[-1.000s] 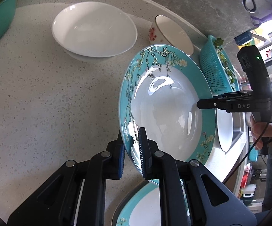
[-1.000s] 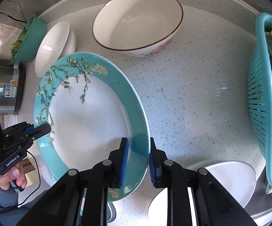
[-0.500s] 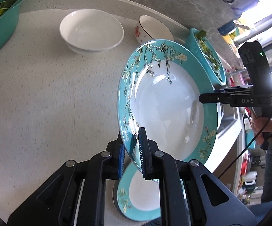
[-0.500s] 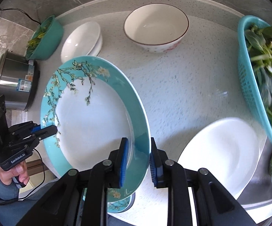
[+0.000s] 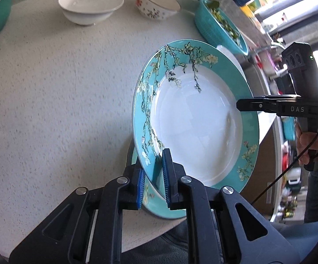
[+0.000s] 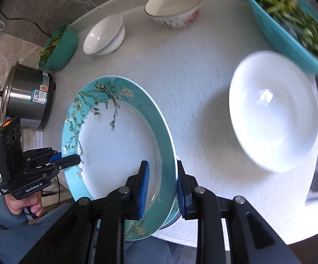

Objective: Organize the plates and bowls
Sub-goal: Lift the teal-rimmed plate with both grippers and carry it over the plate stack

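The teal blossom plate (image 5: pixel 194 118), gripped at opposite rims by the left gripper (image 5: pixel 153 176) and right gripper (image 6: pixel 161 184), now hangs tilted above the counter's (image 5: pixel 48 88) near edge, farther from the bowls than before.

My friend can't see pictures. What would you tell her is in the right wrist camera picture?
A teal flowered plate is lifted over a speckled counter, its rim between the right gripper pads and held by the left gripper opposite. Around it: a white dish, two bowls, a basket of greens, a steel cooker.
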Demonstrator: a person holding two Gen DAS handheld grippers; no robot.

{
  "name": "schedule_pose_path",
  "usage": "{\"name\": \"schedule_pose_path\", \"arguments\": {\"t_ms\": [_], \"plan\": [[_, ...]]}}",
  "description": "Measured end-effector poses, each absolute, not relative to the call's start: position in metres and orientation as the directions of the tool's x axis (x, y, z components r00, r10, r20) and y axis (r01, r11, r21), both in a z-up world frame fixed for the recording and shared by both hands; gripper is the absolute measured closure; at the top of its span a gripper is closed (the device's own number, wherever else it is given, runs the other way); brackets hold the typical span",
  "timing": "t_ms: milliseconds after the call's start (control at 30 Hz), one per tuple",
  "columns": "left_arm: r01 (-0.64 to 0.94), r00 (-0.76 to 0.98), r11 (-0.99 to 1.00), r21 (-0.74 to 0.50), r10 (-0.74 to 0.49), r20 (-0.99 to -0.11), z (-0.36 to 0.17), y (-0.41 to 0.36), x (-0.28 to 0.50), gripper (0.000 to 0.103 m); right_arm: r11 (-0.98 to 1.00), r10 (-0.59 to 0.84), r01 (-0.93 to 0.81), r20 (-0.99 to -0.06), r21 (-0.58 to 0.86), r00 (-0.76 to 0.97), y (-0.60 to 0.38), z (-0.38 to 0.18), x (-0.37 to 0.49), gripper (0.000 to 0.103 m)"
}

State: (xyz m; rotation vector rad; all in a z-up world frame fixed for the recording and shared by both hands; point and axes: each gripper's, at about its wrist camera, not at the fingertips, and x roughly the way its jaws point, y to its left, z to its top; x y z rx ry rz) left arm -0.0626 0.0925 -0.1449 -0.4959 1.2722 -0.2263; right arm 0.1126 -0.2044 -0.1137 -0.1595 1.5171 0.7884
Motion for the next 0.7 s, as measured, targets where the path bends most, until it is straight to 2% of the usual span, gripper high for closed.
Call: {"name": "schedule_pose_path", "arguments": {"t_ms": [233,700], "plan": [[-0.055,0.242,0.901,-0.431,-0.407,-0.881,-0.161,0.079,-0.078,0.090,0.784,0.404,-0.458,-0.904,0.420,-0.137,-0.228,-0.139,0.083,0.075],[0.056,0.190,0.941,-0.334,-0.338,-0.922,-0.183,0.050,-0.065,0.089,0.841,0.384,-0.362,-0.915,0.401,-0.124,-0.248,-0.174,0.063,0.075]]}}
